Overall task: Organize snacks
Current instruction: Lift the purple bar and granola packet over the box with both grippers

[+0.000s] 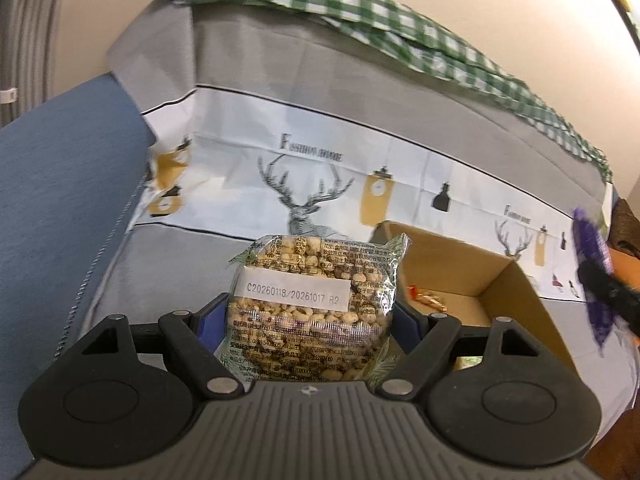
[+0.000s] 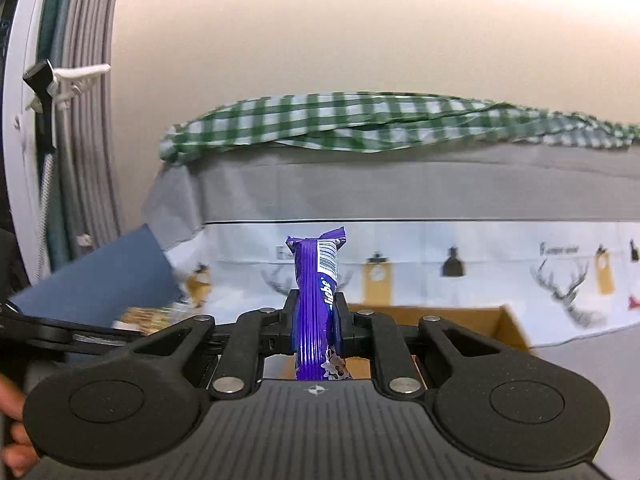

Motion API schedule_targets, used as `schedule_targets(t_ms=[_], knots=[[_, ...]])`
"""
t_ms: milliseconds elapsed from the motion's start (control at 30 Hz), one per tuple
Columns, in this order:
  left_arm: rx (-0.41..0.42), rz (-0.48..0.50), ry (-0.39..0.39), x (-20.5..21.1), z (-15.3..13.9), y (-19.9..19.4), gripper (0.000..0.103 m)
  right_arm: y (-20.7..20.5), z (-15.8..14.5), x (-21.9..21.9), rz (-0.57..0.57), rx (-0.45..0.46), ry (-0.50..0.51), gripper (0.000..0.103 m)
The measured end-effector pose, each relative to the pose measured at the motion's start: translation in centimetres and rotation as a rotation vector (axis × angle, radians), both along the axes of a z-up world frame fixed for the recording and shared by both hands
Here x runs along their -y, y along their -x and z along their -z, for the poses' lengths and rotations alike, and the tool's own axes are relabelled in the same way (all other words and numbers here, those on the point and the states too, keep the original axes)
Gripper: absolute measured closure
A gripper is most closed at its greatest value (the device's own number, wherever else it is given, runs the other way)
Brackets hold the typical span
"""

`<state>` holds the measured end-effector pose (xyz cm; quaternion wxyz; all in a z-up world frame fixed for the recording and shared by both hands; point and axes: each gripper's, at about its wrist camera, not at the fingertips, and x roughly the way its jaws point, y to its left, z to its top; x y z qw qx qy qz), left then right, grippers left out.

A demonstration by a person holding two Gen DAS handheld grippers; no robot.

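My left gripper [image 1: 310, 316] is shut on a clear bag of coated nuts [image 1: 316, 304] with a white date label, held upright above the table. Just right of it stands an open cardboard box [image 1: 496, 280] with an orange-wrapped snack [image 1: 428, 298] on its floor. My right gripper [image 2: 314, 320] is shut on a purple wrapped bar [image 2: 316, 292] that stands upright between the jaws. The same bar [image 1: 592, 268] shows blurred at the right edge of the left wrist view. The box [image 2: 480, 320] lies just beyond the right gripper, and the nut bag [image 2: 148, 316] appears blurred at its left.
A grey and white tablecloth with deer prints [image 1: 308, 200] covers the table. A green checked cloth [image 2: 360, 124] lies bunched along the far edge by the wall. A blue surface [image 1: 60, 184] borders the left. A hand [image 2: 12, 432] holds the left gripper's grip.
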<state>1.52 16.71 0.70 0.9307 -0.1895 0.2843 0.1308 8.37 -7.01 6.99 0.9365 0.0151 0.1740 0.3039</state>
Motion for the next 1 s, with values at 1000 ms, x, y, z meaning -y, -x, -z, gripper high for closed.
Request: schedule_targets(t_ms=[1000], knots=[[0.183, 0.186, -0.053, 10.1, -1.3, -5.5, 0.018, -4.6, 5.7, 6.9, 0.172, -0.14, 0.019, 0.087]])
